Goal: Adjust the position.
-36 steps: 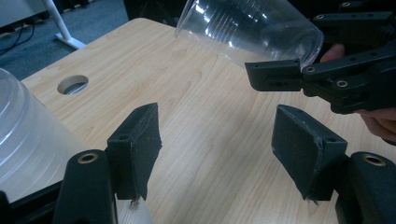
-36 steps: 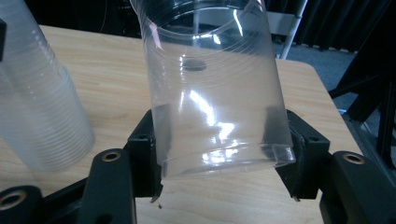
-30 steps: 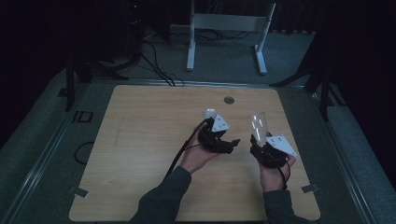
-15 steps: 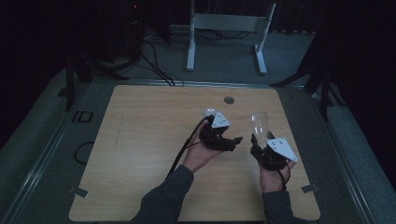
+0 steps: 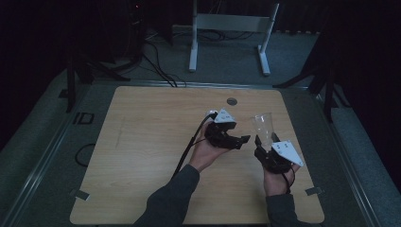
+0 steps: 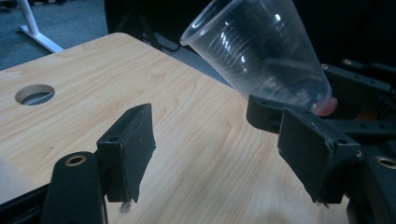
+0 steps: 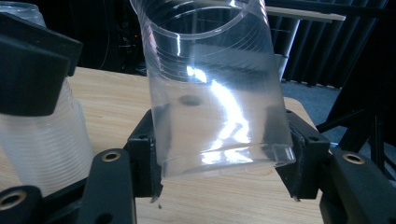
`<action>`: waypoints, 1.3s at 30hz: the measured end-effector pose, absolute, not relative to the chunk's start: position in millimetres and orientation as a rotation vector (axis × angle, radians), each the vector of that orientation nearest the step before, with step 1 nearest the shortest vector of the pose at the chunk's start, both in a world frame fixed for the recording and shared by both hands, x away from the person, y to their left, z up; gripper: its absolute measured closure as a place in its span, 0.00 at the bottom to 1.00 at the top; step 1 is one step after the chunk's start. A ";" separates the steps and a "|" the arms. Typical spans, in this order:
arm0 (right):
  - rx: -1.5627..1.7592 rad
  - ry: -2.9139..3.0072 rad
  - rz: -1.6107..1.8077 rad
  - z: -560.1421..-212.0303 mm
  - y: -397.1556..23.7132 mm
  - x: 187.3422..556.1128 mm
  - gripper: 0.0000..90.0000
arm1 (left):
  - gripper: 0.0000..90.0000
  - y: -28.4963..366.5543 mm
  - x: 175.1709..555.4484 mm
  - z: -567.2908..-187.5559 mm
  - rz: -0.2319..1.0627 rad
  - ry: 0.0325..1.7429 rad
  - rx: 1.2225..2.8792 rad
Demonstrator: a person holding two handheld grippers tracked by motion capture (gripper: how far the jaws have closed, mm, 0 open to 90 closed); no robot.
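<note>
1. Since the earlier frame, your left gripper (image 5: pixel 238 141) has been opening its jaws and has drawn slightly off toward the left. Nothing sits between the pads (image 6: pixel 132 147). They stand apart over bare table.
2. Your right gripper (image 5: pixel 263 143) has not shifted. It stays clamped on the clear ribbed plastic cup (image 5: pixel 263 127), gripping the cup's base end from both sides, as the right gripper view (image 7: pixel 219 154) shows.
3. Cup location: held in the air above the right part of the light wooden table (image 5: pixel 142 156), mouth up in the high view and tilted away from the right gripper. The left gripper view shows it (image 6: pixel 261 56) leaning, mouth toward the far table edge.
4. Judgement: the low grip near the base leaves the rim and upper wall free, which suits a handover or pulling apart nested cups. The left gripper's release fits that reading.
5. A second translucent ribbed wall (image 7: pixel 46 140) sits at the left in the right gripper view, under a black jaw. You cannot tell from these frames what holds it.
6. Round cable hole (image 5: pixel 231 101) near the far table edge, well apart from both grippers.
7. Risk, as judged: the thin wall may deform under the clamp.
</note>
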State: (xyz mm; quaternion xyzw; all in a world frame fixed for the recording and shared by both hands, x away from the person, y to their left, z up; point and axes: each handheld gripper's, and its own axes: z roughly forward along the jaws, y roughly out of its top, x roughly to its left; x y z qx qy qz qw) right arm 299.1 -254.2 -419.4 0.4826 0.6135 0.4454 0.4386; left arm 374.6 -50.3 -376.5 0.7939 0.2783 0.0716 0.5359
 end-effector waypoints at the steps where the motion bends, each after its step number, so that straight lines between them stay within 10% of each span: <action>1: 1.199 1.522 1.109 -419.2 -254.1 298.7 0.46 | 0.29 -50.3 375.4 -376.1 0.164 0.664 1.885; 39: 1.146 1.498 1.175 -417.7 -249.3 293.0 0.46 | 0.25 -67.3 390.9 -374.6 -0.063 0.671 1.725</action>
